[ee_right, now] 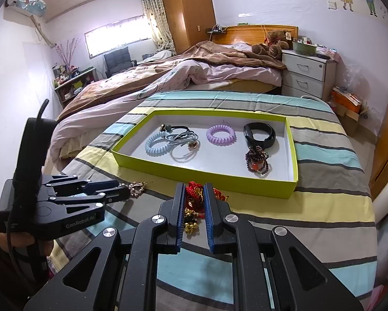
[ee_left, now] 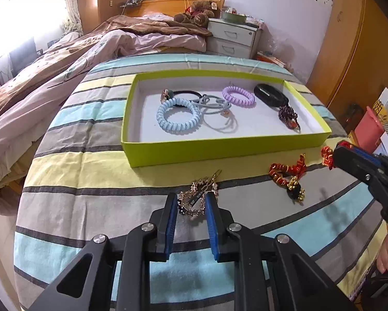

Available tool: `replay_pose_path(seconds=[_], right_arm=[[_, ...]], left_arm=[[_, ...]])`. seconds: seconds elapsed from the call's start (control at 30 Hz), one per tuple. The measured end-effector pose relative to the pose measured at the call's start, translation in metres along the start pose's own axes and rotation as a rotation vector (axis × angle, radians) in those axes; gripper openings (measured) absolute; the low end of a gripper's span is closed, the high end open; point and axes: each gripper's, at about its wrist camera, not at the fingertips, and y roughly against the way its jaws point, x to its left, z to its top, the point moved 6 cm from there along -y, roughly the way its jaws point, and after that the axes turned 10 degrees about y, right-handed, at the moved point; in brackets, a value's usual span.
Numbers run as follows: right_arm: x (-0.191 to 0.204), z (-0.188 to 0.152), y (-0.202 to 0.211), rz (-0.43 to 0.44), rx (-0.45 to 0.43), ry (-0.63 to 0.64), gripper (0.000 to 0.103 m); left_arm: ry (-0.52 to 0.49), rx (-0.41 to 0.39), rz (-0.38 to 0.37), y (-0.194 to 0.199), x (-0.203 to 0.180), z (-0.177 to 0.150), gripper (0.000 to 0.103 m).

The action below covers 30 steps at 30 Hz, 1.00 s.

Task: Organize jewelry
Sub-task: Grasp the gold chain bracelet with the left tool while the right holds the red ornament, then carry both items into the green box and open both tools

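A lime-green tray (ee_left: 220,150) (ee_right: 201,175) on the striped cloth holds a blue coil hair tie (ee_left: 177,115), a grey elastic (ee_left: 217,108), a purple coil tie (ee_left: 238,96), a black band (ee_left: 269,93) and a dark bead bracelet (ee_left: 288,115). My left gripper (ee_left: 191,199) (ee_right: 121,191) closes on a gold star hair clip (ee_left: 196,199) lying in front of the tray. My right gripper (ee_right: 194,189) (ee_left: 335,155) is shut on a red and gold knotted charm bracelet (ee_right: 194,202) (ee_left: 287,176) whose length lies on the cloth.
The striped cloth (ee_left: 90,207) covers the table. A bed with rumpled bedding (ee_left: 64,59) lies behind and to the left. A white nightstand (ee_right: 305,75) stands at the back right, and boxes and a pink bin (ee_left: 367,129) at the right edge.
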Motion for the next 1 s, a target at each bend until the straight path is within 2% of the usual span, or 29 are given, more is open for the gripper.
replay_pose_path(seconds=[0.3, 0.5, 0.73, 1.0], right_arm=[[-0.001, 0.0, 0.003, -0.006, -0.002, -0.003, 0.014], [-0.001, 0.004, 0.007, -0.013, -0.01, -0.004, 0.014], [-0.009, 0.015, 0.011, -0.027, -0.024, -0.016, 0.014], [-0.02, 0.033, -0.002, -0.036, -0.021, -0.01, 0.014]], left_arm=[[0.004, 0.0, -0.021, 0.003, 0.002, -0.002, 0.022], [0.006, -0.041, -0.044, 0.018, -0.001, 0.006, 0.022], [-0.001, -0.085, -0.067, 0.031, -0.006, 0.027, 0.022], [0.001, -0.1, -0.098, 0.025, -0.012, 0.059, 0.022]])
